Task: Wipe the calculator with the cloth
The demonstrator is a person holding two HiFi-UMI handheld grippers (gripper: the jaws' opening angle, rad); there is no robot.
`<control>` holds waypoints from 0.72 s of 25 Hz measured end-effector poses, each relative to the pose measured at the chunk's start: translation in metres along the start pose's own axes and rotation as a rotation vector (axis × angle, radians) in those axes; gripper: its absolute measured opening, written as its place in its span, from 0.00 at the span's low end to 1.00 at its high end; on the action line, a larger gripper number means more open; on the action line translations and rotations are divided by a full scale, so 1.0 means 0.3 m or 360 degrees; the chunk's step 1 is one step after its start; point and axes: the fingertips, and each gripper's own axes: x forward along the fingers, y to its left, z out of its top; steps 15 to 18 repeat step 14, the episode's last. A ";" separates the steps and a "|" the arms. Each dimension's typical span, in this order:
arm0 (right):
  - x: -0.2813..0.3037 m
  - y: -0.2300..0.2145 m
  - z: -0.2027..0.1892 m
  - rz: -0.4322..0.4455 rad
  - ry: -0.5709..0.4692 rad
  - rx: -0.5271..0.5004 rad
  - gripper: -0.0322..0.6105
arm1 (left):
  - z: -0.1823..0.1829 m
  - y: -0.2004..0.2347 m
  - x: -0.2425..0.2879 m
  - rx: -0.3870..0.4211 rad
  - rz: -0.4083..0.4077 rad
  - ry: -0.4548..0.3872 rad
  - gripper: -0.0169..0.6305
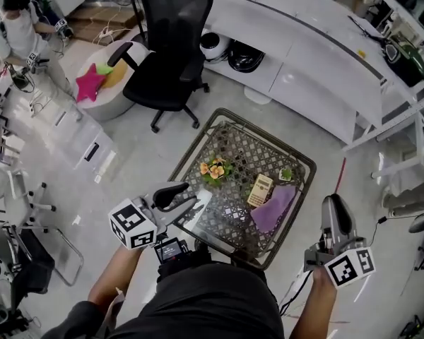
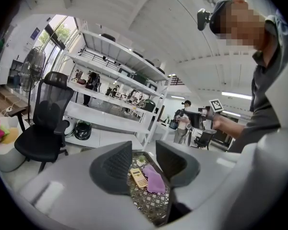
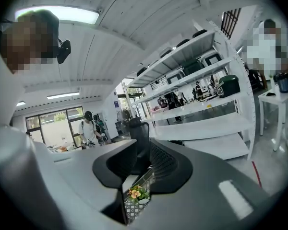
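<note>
While calculator [image 1: 260, 189] and cloth [image 1: 274, 210] lie on the table [image 1: 195, 145], left gripper [image 1: 198, 191] holds its fingers apart, right gripper [image 1: 332, 203] nearly closed, both empty.

We are looking down on a pale grey floor [image 1: 127, 171]. Just left of twelve o'clock a black mesh office chair [image 1: 171, 55] is standing on its castors, and at ten o'clock a round white pouf [image 1: 112, 99] is carrying a pink star cushion [image 1: 88, 82]. Between one and two o'clock a long white counter [image 1: 318, 62] is curving across the room. Near the middle a dark lattice-topped table [image 1: 234, 150] is standing.

In the left gripper view we are seeing tall white shelving [image 2: 115, 61] at eleven o'clock, with a standing fan [image 2: 31, 71] and bright windows [image 2: 57, 35] around ten o'clock. In the right gripper view a strip light [image 3: 57, 14] is glowing near eleven o'clock on the white ribbed ceiling [image 3: 134, 13].
</note>
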 end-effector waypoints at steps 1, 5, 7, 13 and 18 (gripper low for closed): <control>0.000 -0.003 -0.004 -0.0004 0.0005 0.0003 0.17 | -0.002 -0.002 0.004 0.0001 -0.0004 0.0002 0.27; -0.002 -0.017 -0.017 -0.0021 0.0021 0.0011 0.17 | -0.016 -0.012 0.015 -0.0003 -0.0015 0.0013 0.27; 0.002 -0.022 -0.025 -0.0025 0.0034 0.0019 0.16 | -0.022 -0.014 0.016 -0.0008 -0.0014 0.0019 0.27; 0.019 -0.029 -0.060 -0.0009 0.0075 0.0040 0.16 | -0.038 -0.022 0.032 -0.0022 -0.0015 0.0028 0.27; 0.023 -0.030 -0.068 -0.0005 0.0083 0.0043 0.16 | -0.043 -0.022 0.035 -0.0026 -0.0015 0.0030 0.27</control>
